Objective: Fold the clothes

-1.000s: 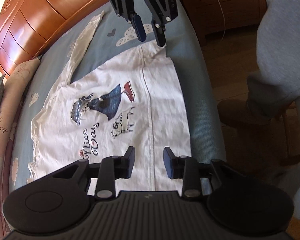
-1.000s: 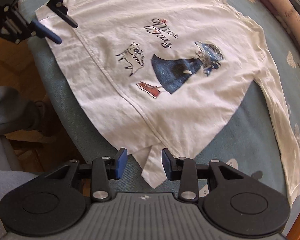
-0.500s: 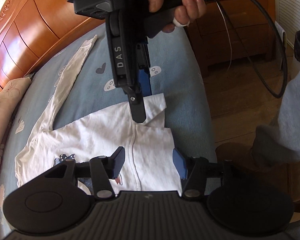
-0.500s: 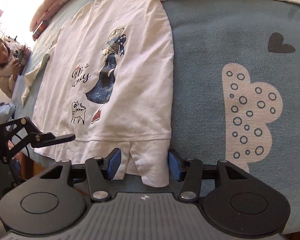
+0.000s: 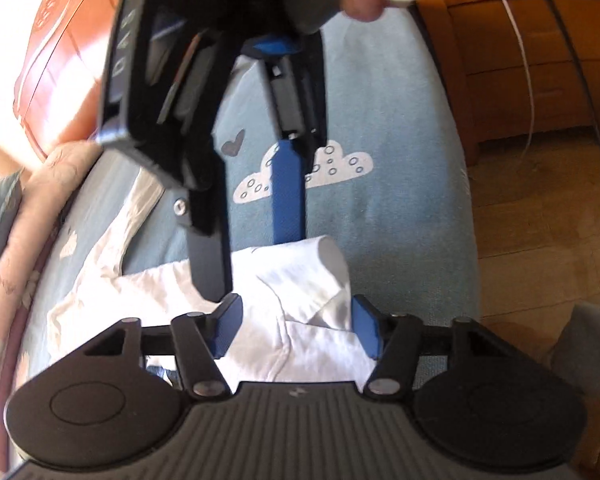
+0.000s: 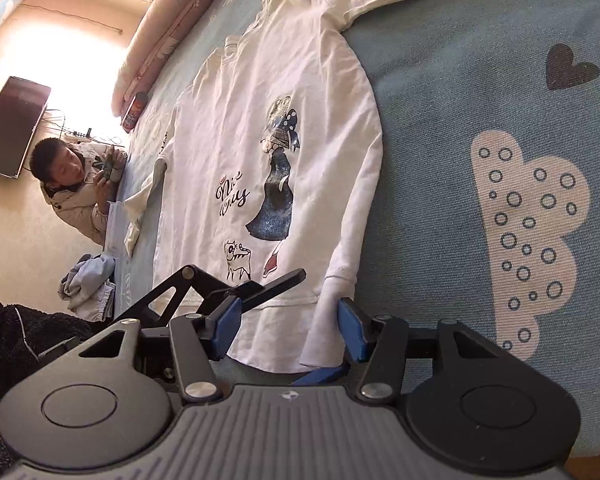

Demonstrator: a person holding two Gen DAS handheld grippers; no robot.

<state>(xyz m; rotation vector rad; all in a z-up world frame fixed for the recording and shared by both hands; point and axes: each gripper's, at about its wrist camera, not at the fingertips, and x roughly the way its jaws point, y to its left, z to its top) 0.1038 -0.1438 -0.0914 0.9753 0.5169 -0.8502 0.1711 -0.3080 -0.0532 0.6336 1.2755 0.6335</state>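
Blue woven bedspread (image 6: 460, 80) carries a white printed cotton shirt (image 6: 260, 120); both hand-held grippers, left (image 5: 296, 328) and right (image 6: 288, 328), gape around its creased hem, gripping nothing.

right tool (image 5: 256, 276) blurred, hides bed (image 5: 400, 200) | shirt (image 5: 300, 300) print prob. under left tool (image 5: 296, 328)

A white, soft cotton-like shirt (image 6: 308, 128) with a glittery printed figure is seen on a matt, woven blue bedspread (image 6: 480, 80). A glossy, lacquered orange wooden headboard (image 5: 64, 52) is seen behind.
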